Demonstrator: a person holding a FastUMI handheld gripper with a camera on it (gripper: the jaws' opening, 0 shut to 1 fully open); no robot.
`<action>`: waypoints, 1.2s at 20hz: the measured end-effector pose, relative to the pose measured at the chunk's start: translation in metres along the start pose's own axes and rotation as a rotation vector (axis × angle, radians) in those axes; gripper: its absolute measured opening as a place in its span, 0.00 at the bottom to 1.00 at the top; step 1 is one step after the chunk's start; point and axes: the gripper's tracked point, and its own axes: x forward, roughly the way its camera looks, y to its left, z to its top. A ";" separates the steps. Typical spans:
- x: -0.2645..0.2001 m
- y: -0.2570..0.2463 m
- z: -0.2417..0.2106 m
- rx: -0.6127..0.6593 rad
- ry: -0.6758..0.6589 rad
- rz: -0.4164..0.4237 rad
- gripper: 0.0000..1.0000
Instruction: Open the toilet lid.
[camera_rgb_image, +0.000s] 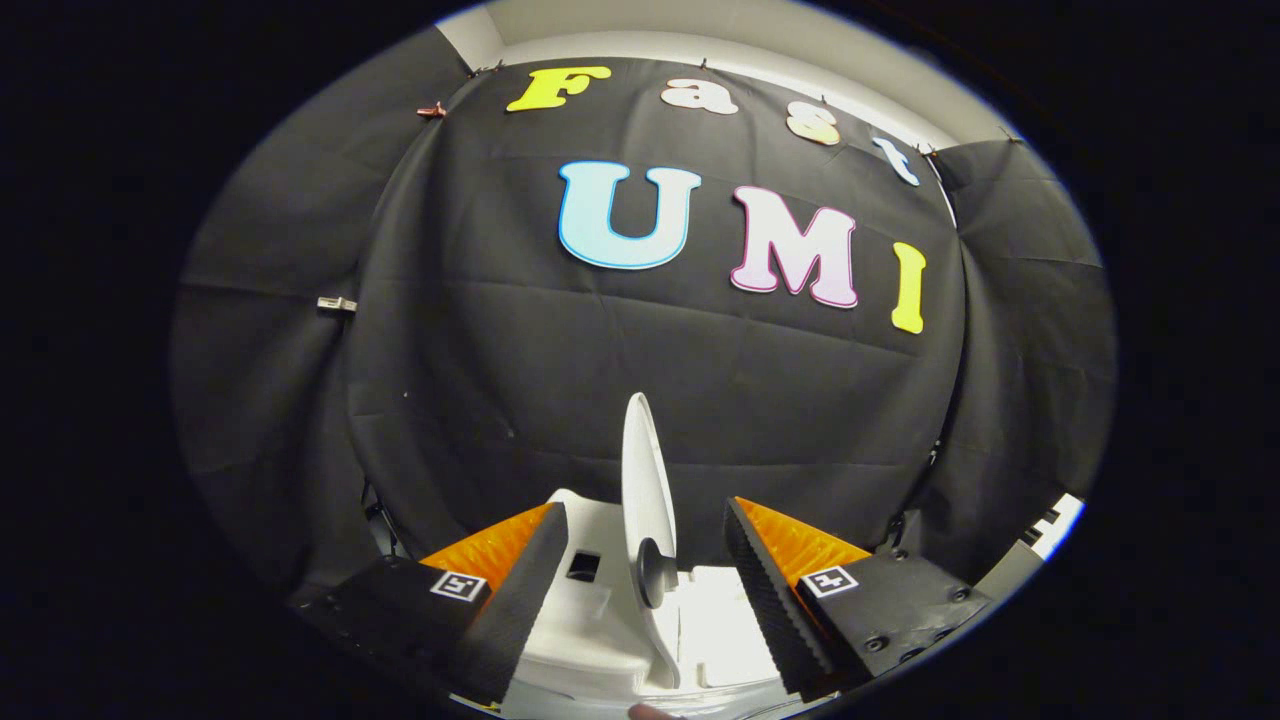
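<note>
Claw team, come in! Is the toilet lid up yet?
Claw open, fingers apart either side of lid. Toilet lid upright, untouched. Nothing in the way.

Lower part of the white toilet (600, 640) cut off at the bottom, bowl and base out of sight. Left flank of the toilet hidden behind one finger of the gripper (640, 570), right flank behind the other. Raised toilet lid (645, 480) seen edge-on, so its broad face not readable; foot of the lid lost behind a dark round knob (655, 570) of unclear kind. Small pale shape (650, 711) at the very bottom, too cropped to identify. Small clips (336, 303) on the booth wall too tiny to make out.
</note>
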 end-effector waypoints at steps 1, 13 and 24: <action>0.001 0.001 0.000 -0.007 0.010 0.010 0.99; -0.021 -0.041 0.037 0.066 -0.110 0.104 0.99; -0.001 -0.227 0.023 0.046 -0.144 0.029 0.98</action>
